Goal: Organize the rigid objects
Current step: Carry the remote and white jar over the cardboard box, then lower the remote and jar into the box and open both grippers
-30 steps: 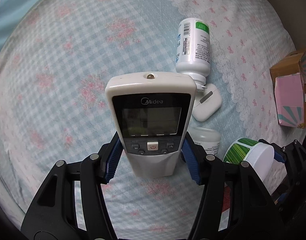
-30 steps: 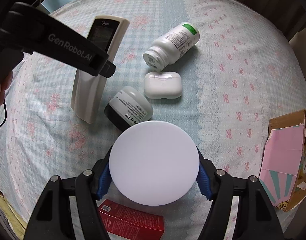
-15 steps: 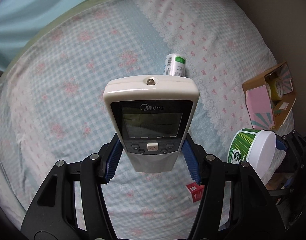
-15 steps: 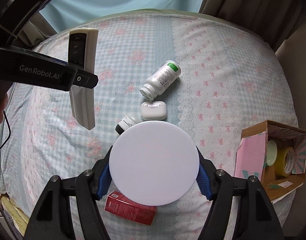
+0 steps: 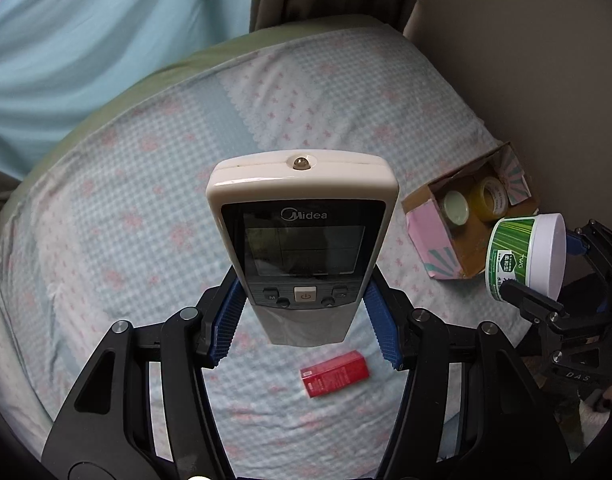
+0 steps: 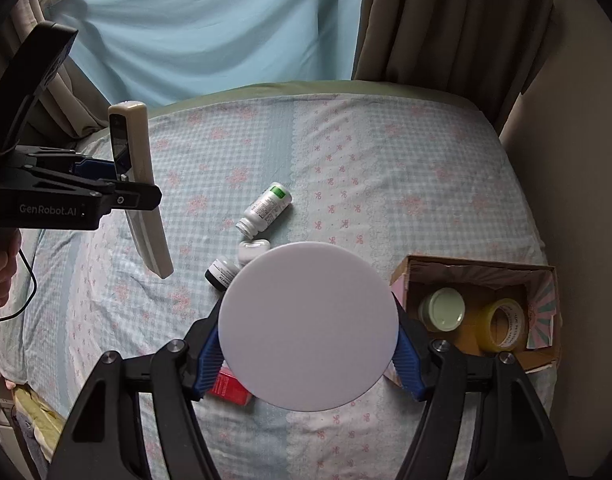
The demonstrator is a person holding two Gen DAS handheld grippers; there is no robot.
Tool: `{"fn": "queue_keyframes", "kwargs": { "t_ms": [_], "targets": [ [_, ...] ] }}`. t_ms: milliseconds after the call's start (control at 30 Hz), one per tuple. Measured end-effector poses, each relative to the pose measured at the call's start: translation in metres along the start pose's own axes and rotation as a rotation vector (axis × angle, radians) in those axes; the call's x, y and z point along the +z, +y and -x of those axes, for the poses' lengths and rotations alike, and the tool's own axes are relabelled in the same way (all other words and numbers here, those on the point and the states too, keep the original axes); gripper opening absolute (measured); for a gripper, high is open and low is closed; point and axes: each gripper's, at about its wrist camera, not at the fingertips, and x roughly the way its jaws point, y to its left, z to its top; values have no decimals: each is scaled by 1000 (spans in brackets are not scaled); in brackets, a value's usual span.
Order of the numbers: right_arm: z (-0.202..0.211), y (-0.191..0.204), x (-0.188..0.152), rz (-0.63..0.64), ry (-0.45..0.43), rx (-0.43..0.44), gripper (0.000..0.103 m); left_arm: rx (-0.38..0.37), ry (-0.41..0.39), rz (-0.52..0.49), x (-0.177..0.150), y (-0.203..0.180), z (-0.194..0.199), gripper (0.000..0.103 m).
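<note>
My left gripper [image 5: 306, 320] is shut on a cream Midea remote control [image 5: 301, 240] and holds it high above the bed; the remote also shows in the right wrist view [image 6: 139, 188]. My right gripper [image 6: 308, 350] is shut on a white-lidded round tub [image 6: 308, 326] with a green label [image 5: 524, 258], held above the bed just left of an open cardboard box [image 6: 478, 272]. The box holds a pale-lidded jar [image 6: 442, 308] and a yellow tape roll [image 6: 502, 324].
On the checked bedsheet [image 6: 386, 168] lie a white pill bottle [image 6: 265, 210], a white earbuds case [image 6: 251, 248], a dark jar [image 6: 221, 274] and a red box [image 5: 334, 374]. Blue curtain [image 6: 209, 32] and brown drapes [image 6: 438, 20] stand behind the bed. A wall [image 5: 526, 40] is on the right.
Both grippers have risen well above the bed with their objects; the bed items look smaller. The cardboard box now sits closer beside the tub.
</note>
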Motion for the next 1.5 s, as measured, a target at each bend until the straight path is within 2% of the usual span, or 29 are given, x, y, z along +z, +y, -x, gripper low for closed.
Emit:
{"fn": "queue_keyframes", "kwargs": {
  "t_ms": [200,400,733,1067,1267,1500],
  "targets": [
    [37,-73,-9,4,-31,-7,66,-29,-22,3,13,-77,9,54],
    [56,-147,-25,3,-37,-33,66,-67,-19,-28,28,-159,-5,54],
    [41,-249,-55,-5,26,-75,66,-134,39,-54,48,-266,-65,54],
    [-29,-315,-71,-20,111,-37,66,-141,140,-47,58,-312,-147,54],
    [-72,-331,-79,-18,158,-12,66,-135,199,-62,67,-325,-191,54],
    [-109,-336,-75,1,160,41,66,-114,238,-104,76,-338,-227,54]
  ]
}}
